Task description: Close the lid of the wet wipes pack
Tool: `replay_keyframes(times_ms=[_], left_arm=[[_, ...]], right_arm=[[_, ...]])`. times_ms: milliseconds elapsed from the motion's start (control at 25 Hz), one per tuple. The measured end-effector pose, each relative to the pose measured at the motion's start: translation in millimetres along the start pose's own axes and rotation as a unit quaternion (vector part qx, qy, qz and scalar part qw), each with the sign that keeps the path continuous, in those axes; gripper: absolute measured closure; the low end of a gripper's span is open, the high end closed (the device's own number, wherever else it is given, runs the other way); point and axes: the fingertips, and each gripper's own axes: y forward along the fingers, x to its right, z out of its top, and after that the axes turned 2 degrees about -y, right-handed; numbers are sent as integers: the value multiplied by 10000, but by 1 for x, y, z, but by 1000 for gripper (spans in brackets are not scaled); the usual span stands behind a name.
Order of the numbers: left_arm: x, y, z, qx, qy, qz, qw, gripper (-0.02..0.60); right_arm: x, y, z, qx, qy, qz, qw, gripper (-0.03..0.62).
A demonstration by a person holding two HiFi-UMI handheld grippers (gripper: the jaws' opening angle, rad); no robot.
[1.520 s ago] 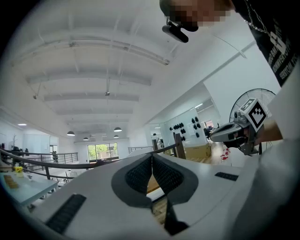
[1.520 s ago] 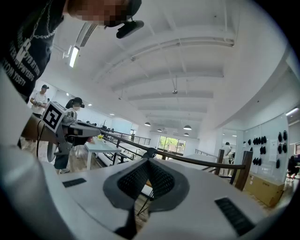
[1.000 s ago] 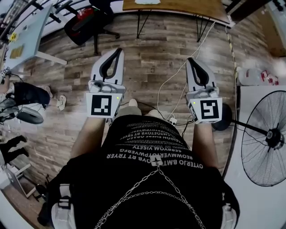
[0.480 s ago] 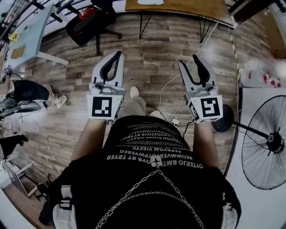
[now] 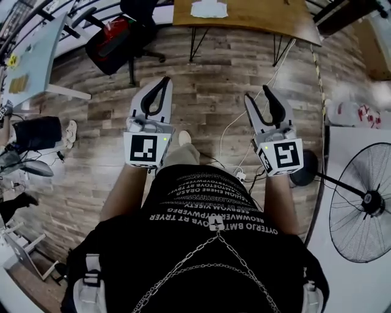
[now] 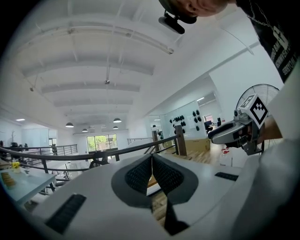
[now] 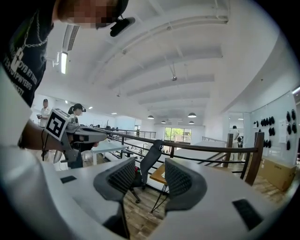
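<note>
A flat white pack (image 5: 208,8), probably the wet wipes, lies on the wooden table (image 5: 256,15) at the far end of the head view; its lid is too small to make out. Both grippers are held out over the plank floor, well short of that table. My left gripper (image 5: 162,81) is shut, and in the left gripper view its pads (image 6: 140,174) meet at the tips with nothing between them. My right gripper (image 5: 258,95) is open and empty. In the right gripper view the gap between the pads (image 7: 123,177) frames the table's near corner (image 7: 158,174).
A black office chair with a red seat (image 5: 116,33) stands far left of the wooden table. A white cable (image 5: 235,116) trails across the floor between the grippers. A standing fan (image 5: 366,202) is at the right, a pale desk (image 5: 33,52) at the left.
The right gripper's jaws have gone from shut to open. Both grippers have moved forward towards the wooden table, which now shows more fully at the top of the head view.
</note>
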Motion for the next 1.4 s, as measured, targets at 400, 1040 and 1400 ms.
replay_keyframes(times_ms=[400,1040,1400], left_arm=[[-62,63,-4,141,28,-375,9992,552],[-123,83,-25,-11,-118,-599,9981,552],[-127,110,-21,-33,-39,-542,9985,552]], right_arm=[[7,85,9,-98,80,-198,9997,407],[-3,147,32,-128,49,-336,9993,407],[11,167,28,-125,-60,-231,9996,407]])
